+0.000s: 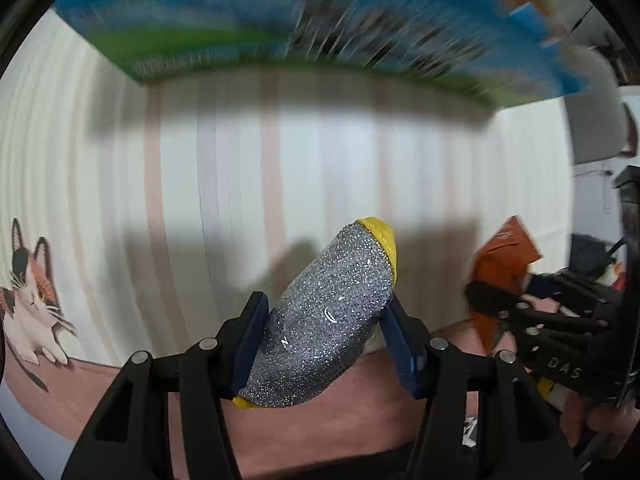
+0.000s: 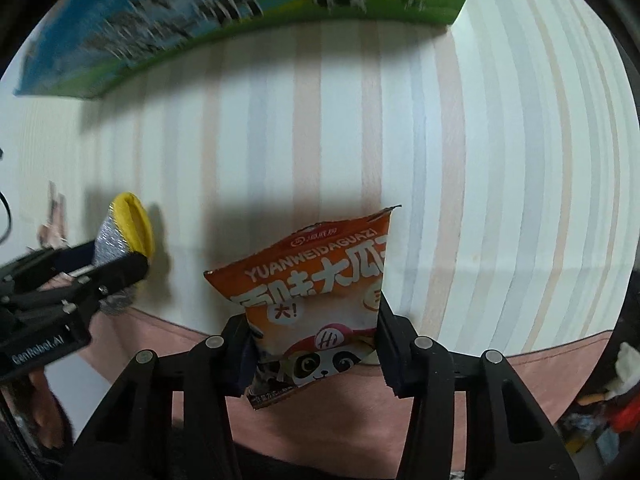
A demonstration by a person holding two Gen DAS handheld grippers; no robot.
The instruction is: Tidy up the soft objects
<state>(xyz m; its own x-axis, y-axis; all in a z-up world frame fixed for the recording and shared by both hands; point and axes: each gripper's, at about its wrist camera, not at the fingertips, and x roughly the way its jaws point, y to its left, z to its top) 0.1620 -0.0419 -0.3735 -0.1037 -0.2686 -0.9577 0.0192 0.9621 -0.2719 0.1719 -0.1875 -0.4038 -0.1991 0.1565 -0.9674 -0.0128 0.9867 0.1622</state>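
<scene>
- Left gripper (image 1: 324,344) was clamped on a glittery silver sponge (image 1: 324,320) with yellow backing, lifted above the striped cloth (image 1: 240,184). Its long axis ran up and away from the jaws, tilted to the right, yellow tip farthest out.
- Right gripper (image 2: 314,344) was squeezing an orange snack bag (image 2: 320,304), also in the air. The bag stood roughly upright, torn top edge pointing away from the fingers.
- Progress-wise, looked like mid-carry: both soft things picked up, neither put down yet. The blue-green box (image 2: 160,20) at the far edge seemed the likely drop spot, just a guess.
</scene>
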